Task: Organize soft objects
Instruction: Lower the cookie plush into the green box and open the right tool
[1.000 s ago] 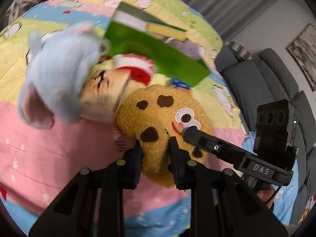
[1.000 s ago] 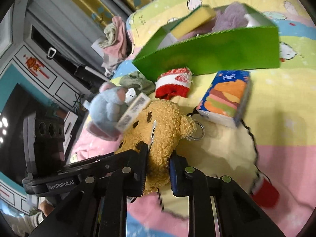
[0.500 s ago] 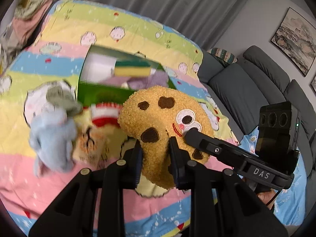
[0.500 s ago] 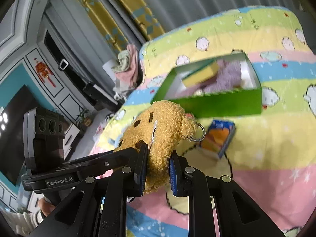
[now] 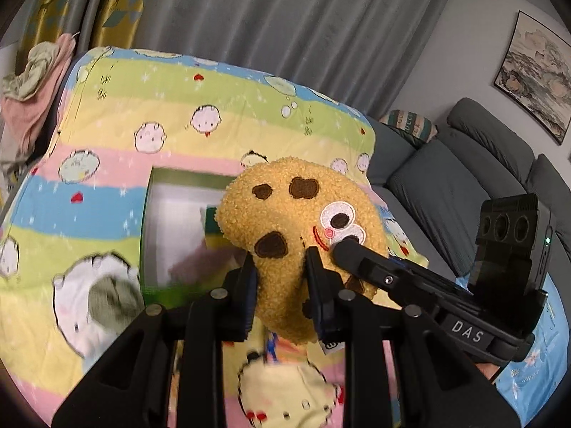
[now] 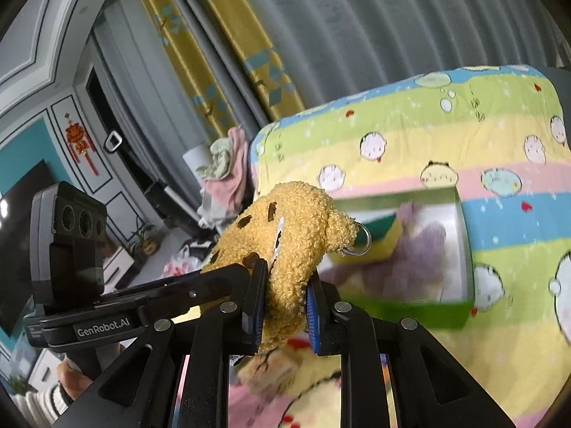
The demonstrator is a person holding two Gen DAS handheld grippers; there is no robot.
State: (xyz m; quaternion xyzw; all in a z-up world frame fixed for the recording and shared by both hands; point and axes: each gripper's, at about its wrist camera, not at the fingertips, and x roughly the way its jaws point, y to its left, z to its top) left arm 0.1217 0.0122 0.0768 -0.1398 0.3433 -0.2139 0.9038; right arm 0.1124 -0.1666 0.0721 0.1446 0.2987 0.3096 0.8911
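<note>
Both your left tool (image 5: pixel 280 285) and right tool (image 6: pixel 284 297) clamp the light, squashy plush (image 5: pixel 296 221); grip its thick middle.

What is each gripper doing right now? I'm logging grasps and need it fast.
Left gripper: closed on the cookie plush.
Right gripper: closed on the same cookie plush.

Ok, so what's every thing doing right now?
Fuzzy yellow cookie plush: lifted off the blanket, pinched from both sides.
Left gripper: jaws shut on it.
Right gripper: jaws shut on it.
Green cardboard box: open, yellow sponge inside.
</note>
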